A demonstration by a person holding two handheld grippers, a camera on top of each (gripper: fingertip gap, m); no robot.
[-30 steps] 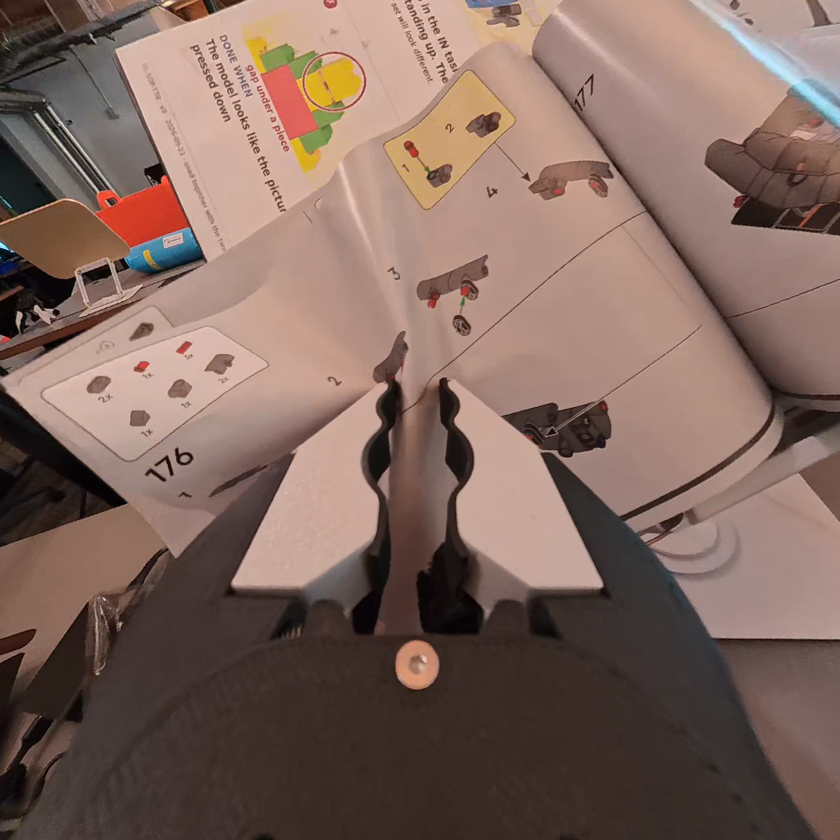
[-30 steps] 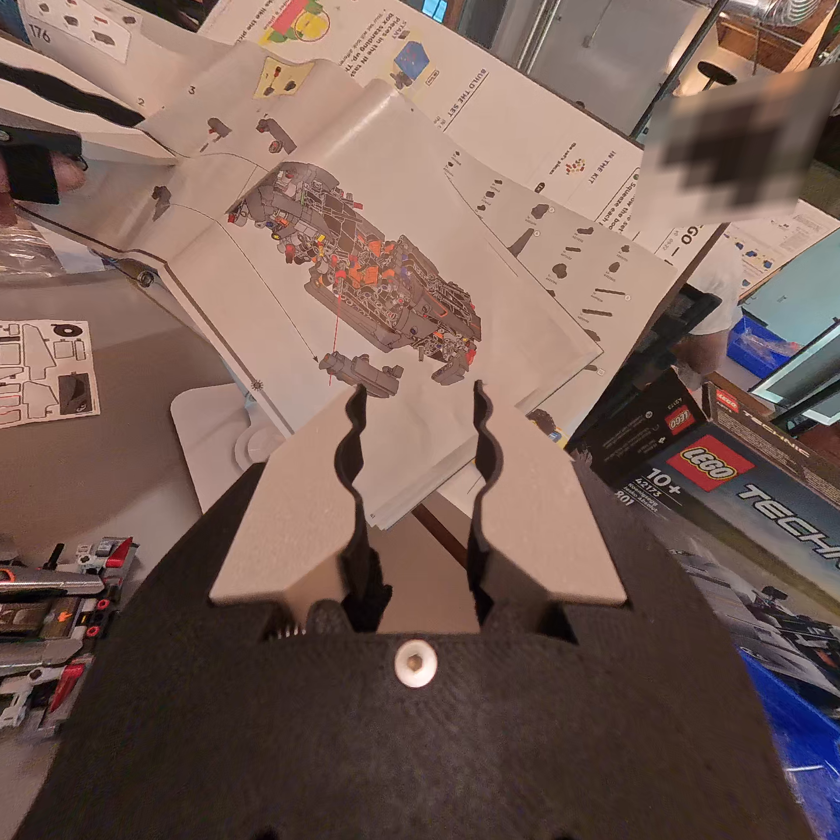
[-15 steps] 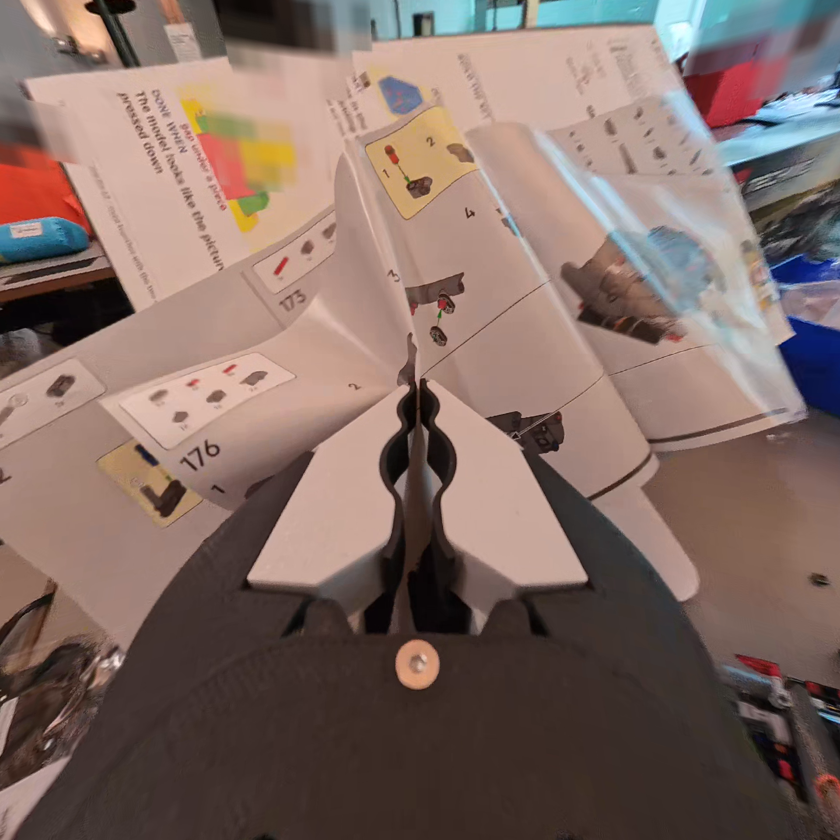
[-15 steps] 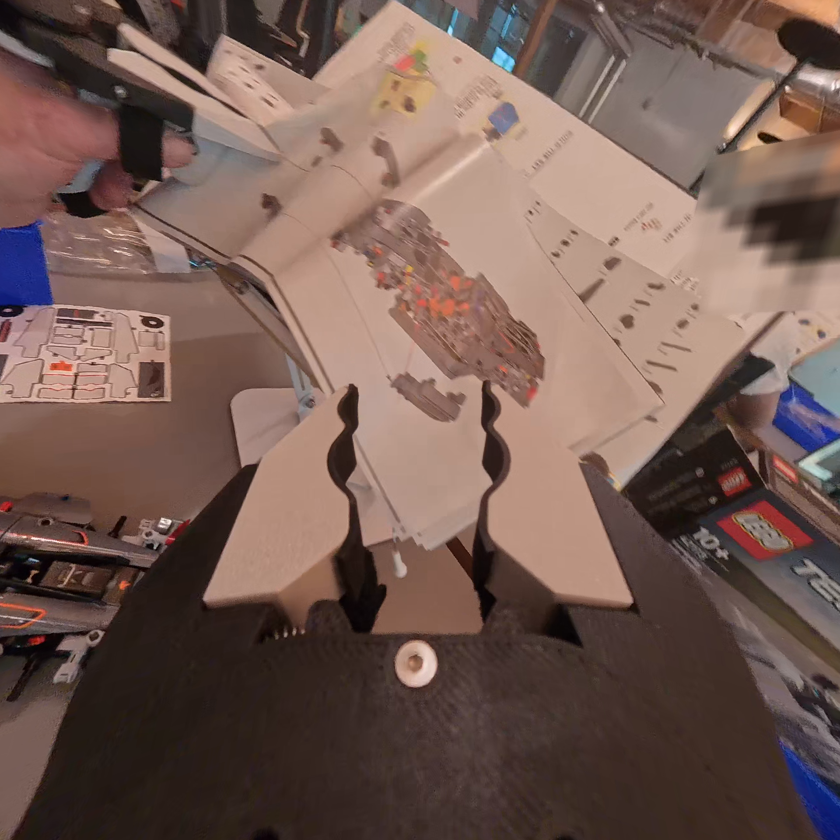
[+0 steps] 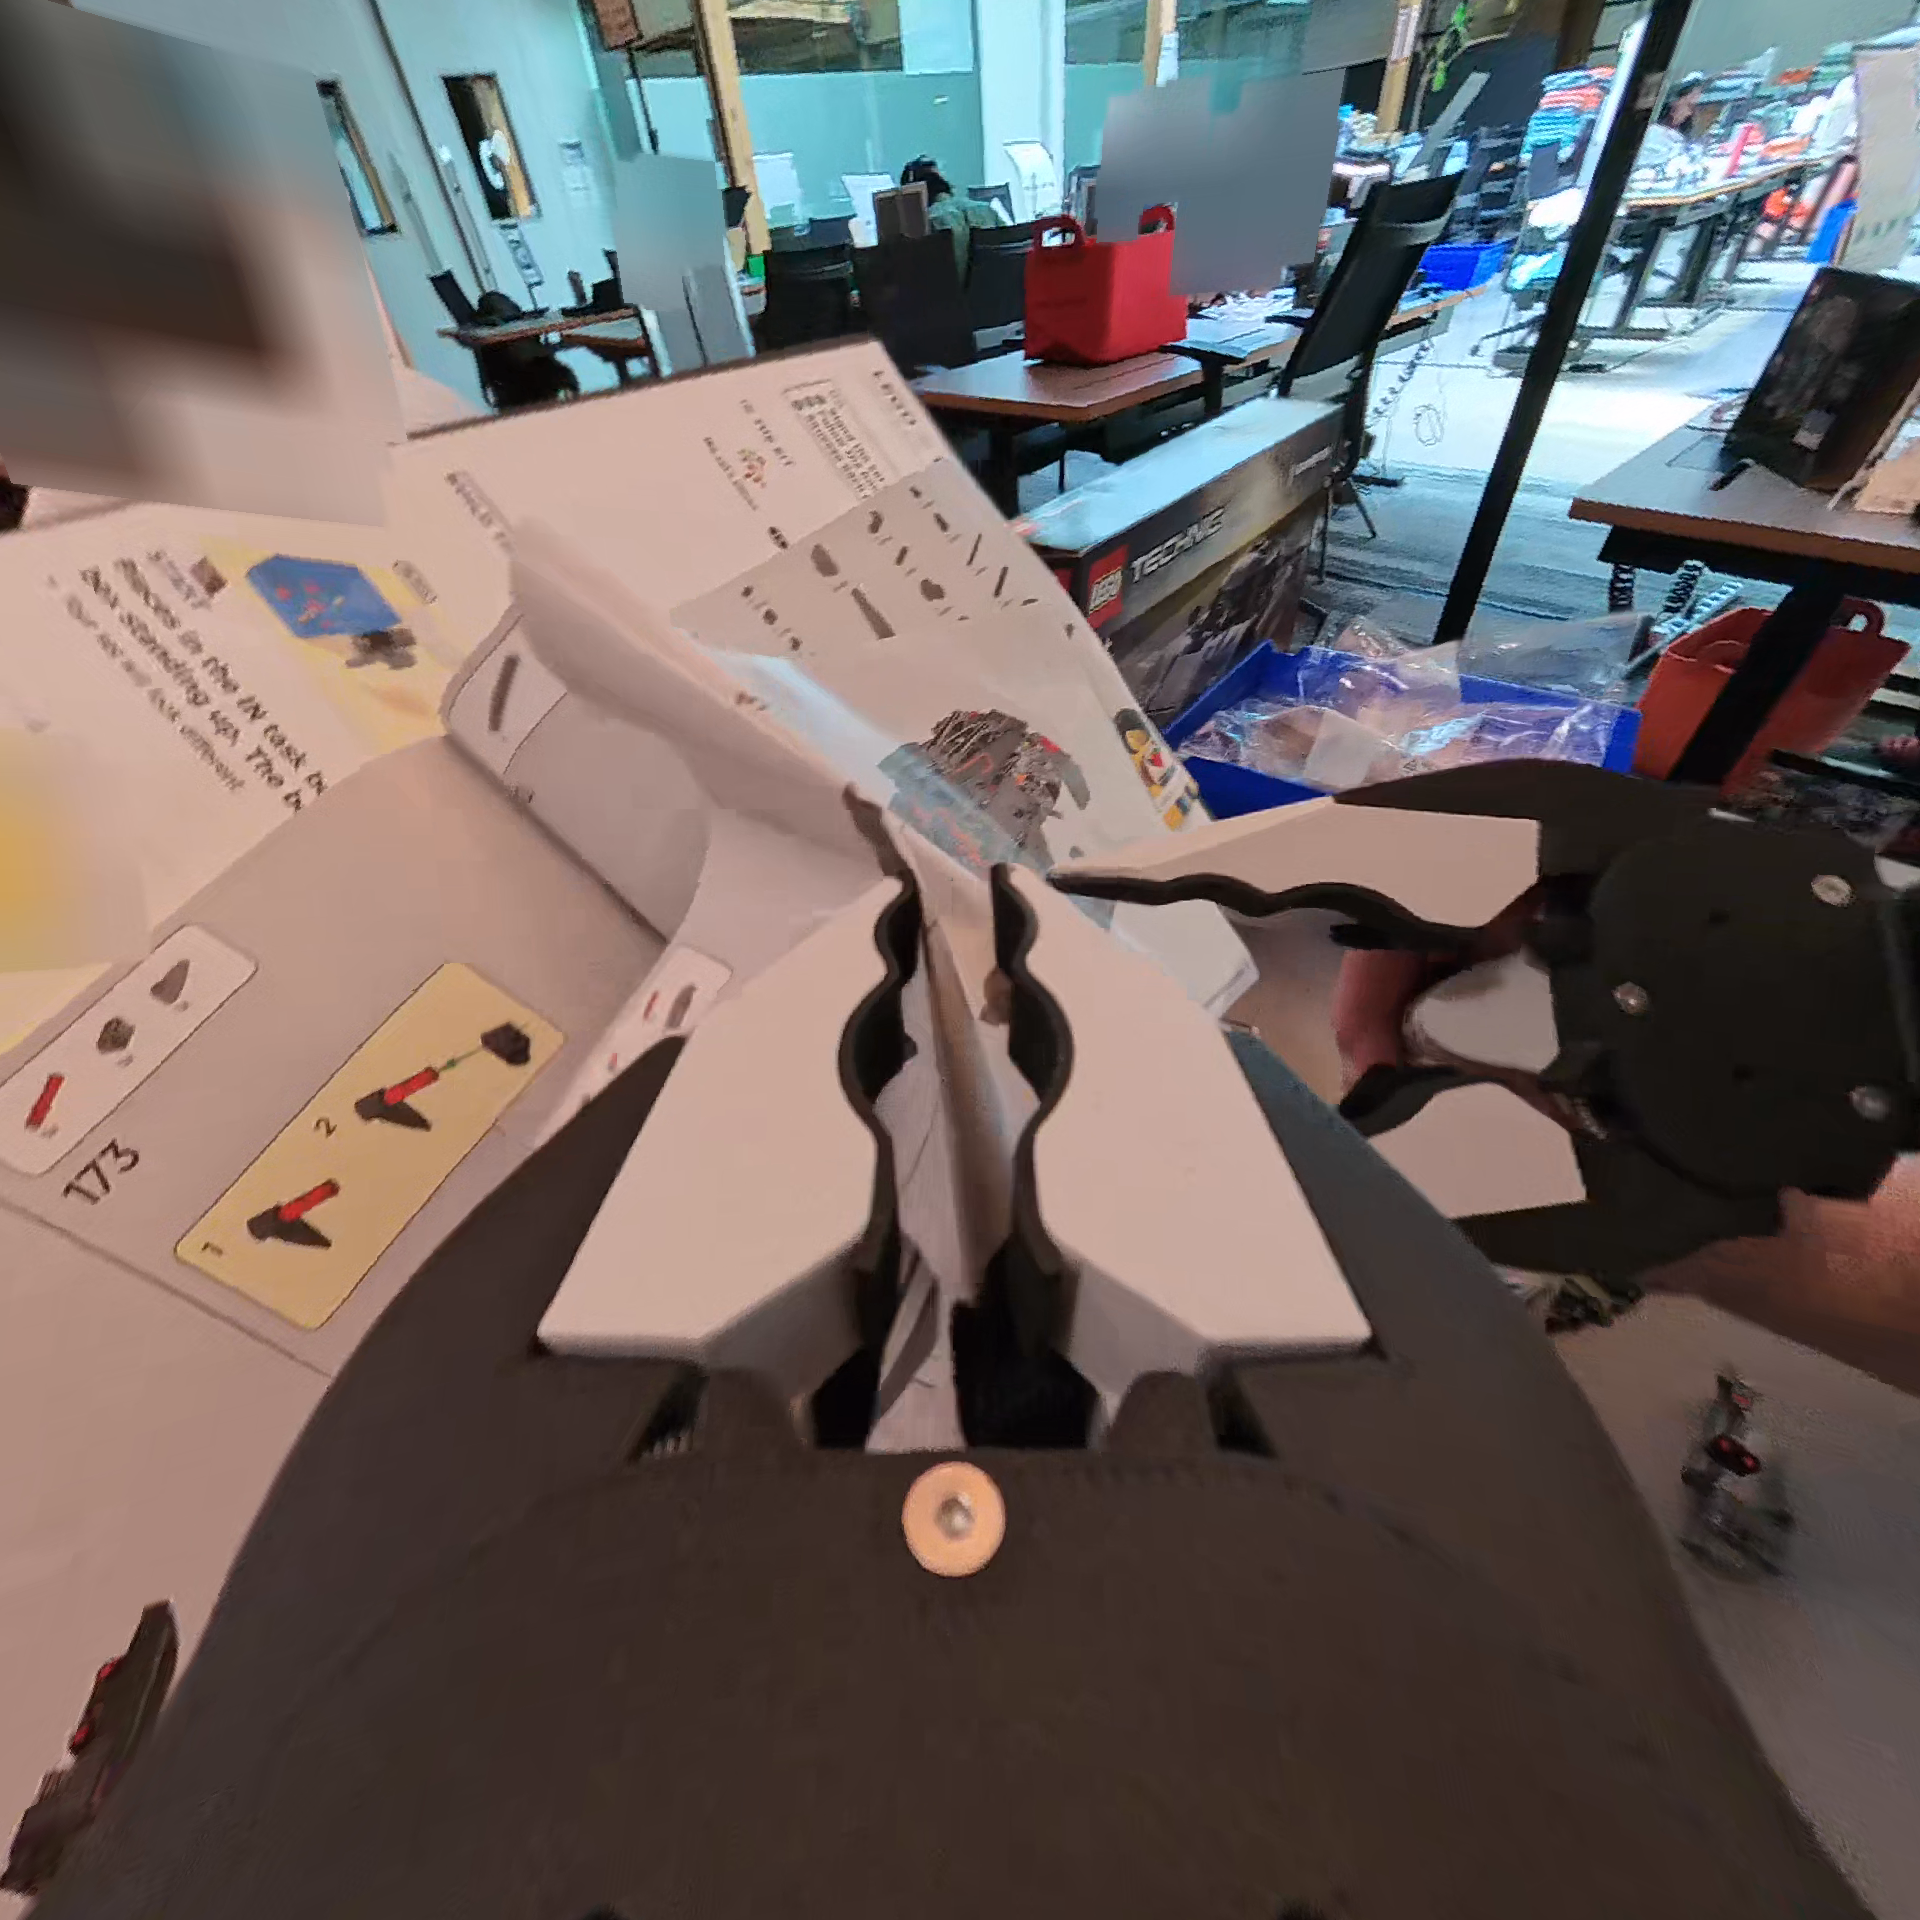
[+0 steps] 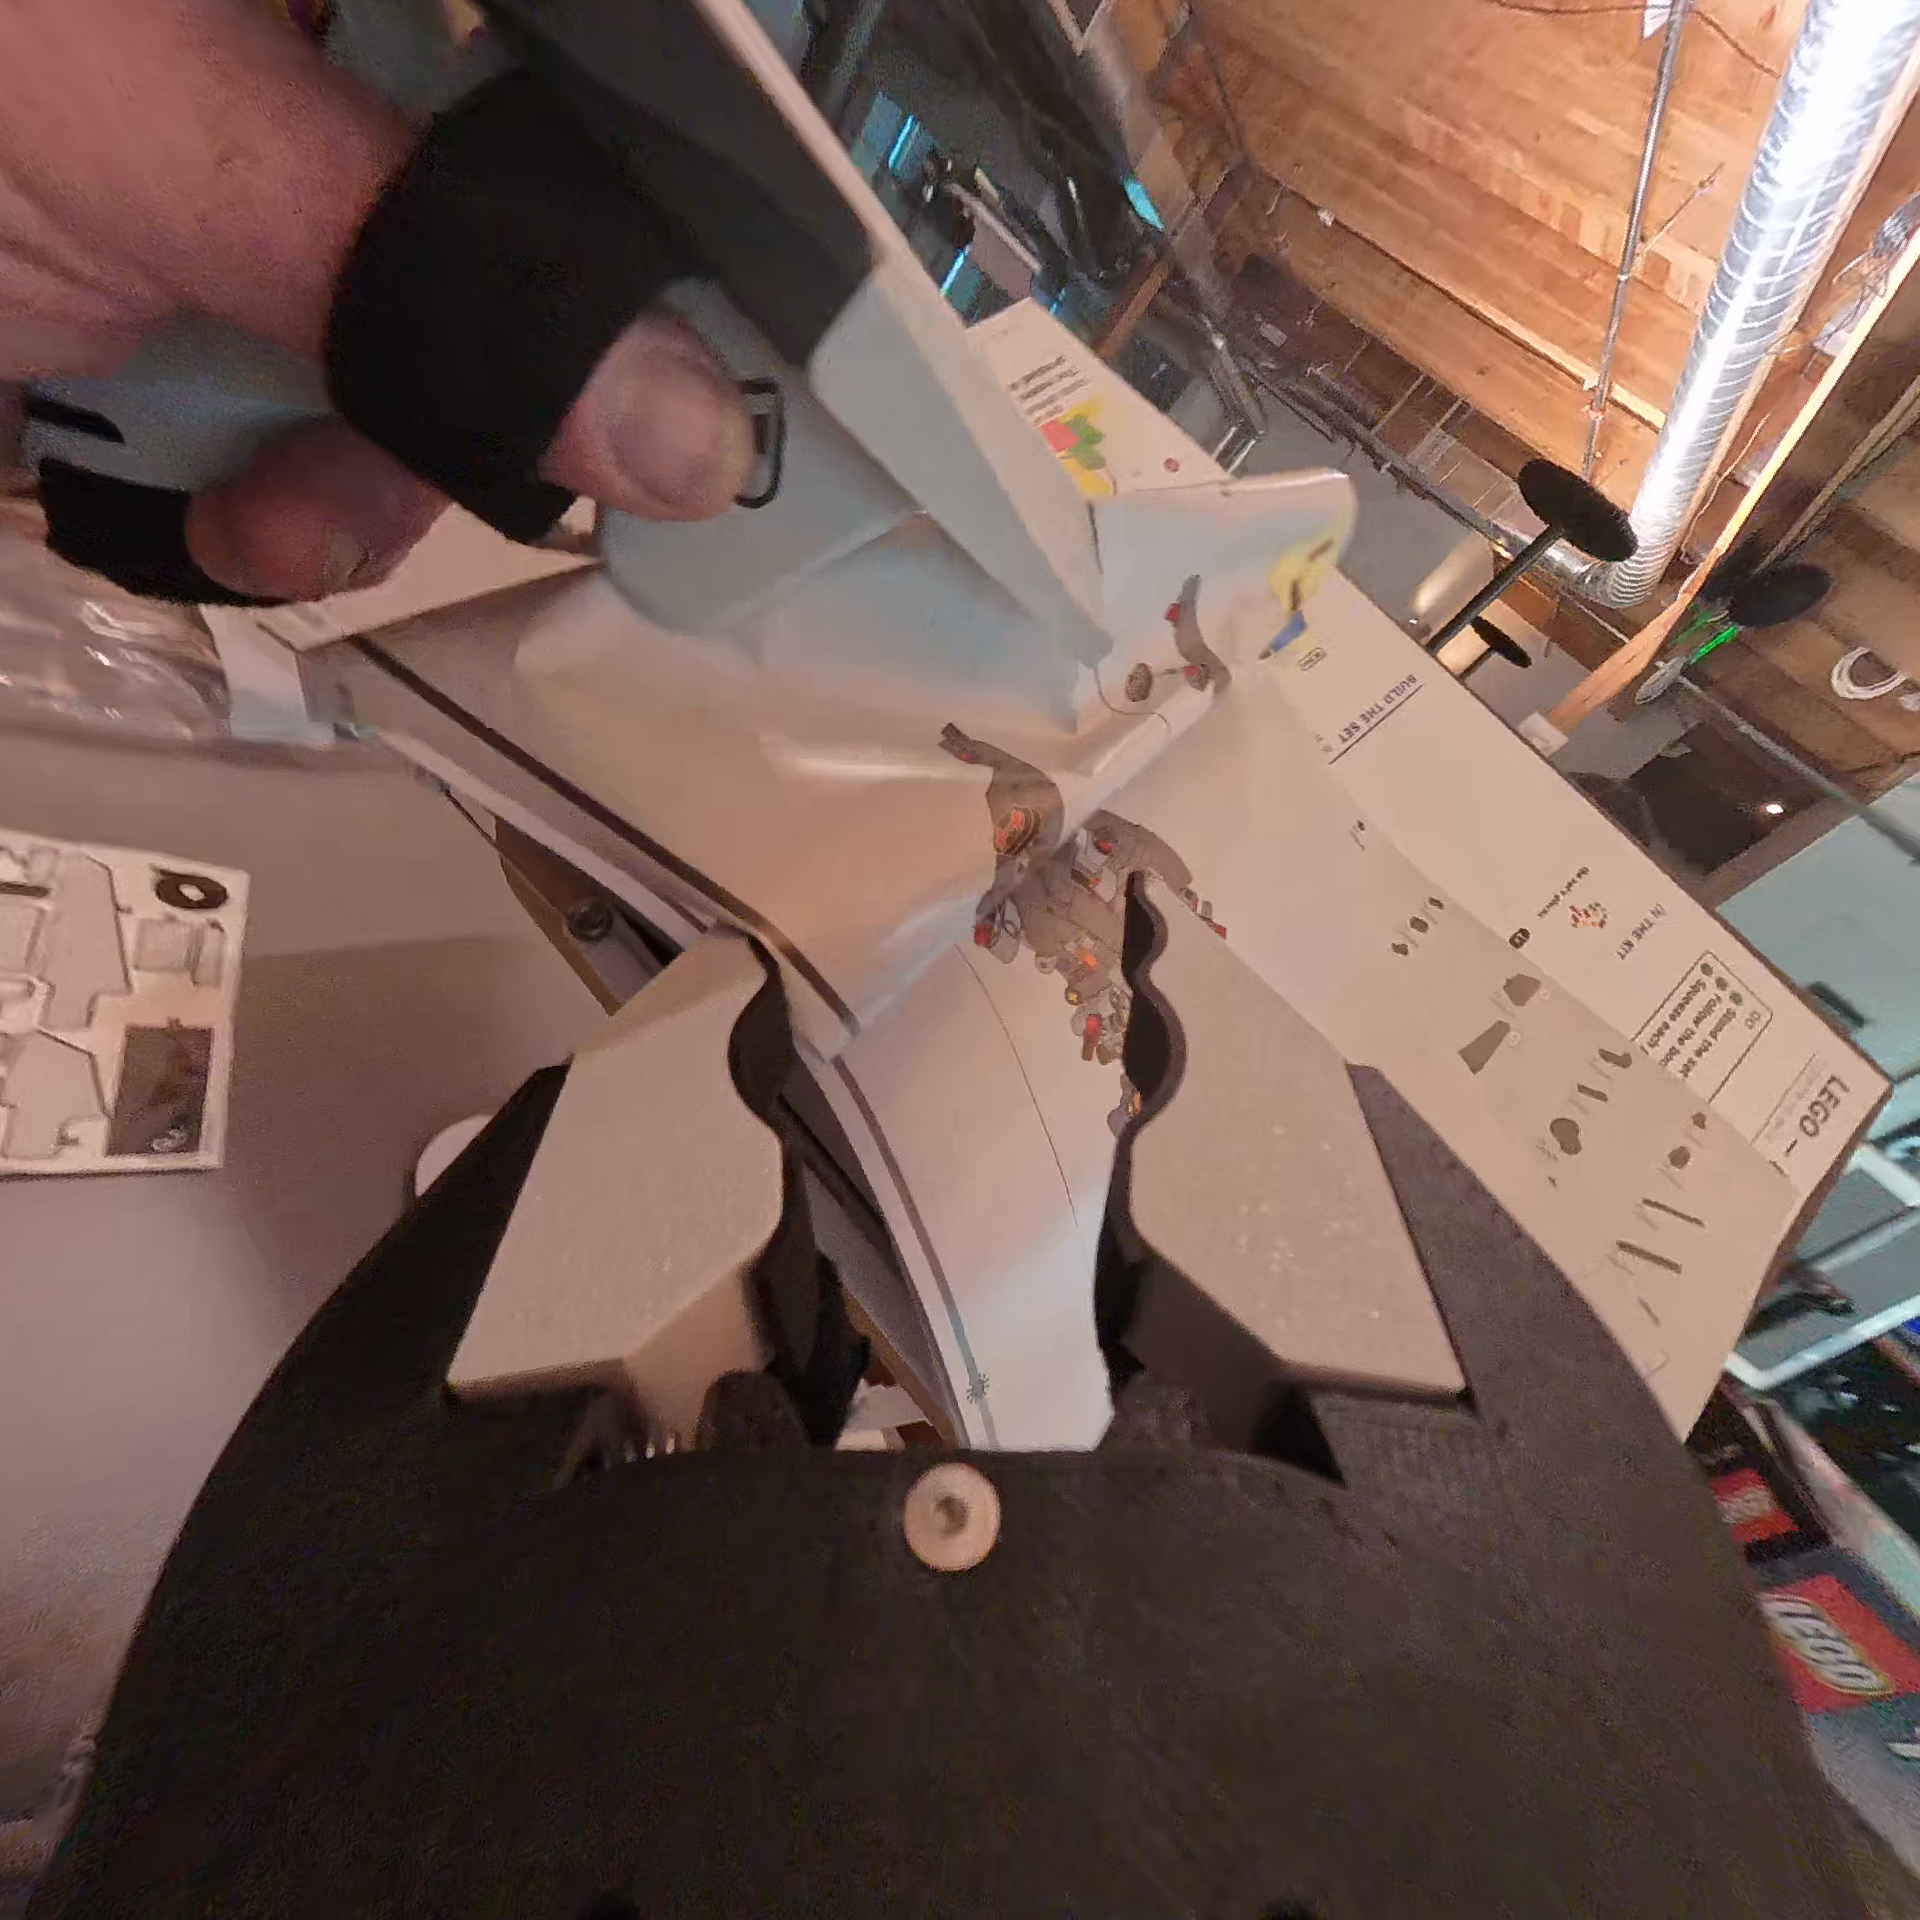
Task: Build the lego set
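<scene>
Left wrist view: the left gripper (image 5: 951, 904) is clamped on a page (image 5: 940, 1091) of the manual (image 5: 582, 831), which stands open just ahead of it. Right of the manual, the right gripper (image 5: 1195, 883) reaches toward the pages, a blue bin (image 5: 1247, 675) behind it. Right wrist view: the right gripper (image 6: 956, 956) has its jaws apart around the manual's (image 6: 987, 1143) lower page edges. Left of the manual lies a sticker sheet (image 6: 104, 1018); the left gripper (image 6: 1060, 634) grips a page from above.
</scene>
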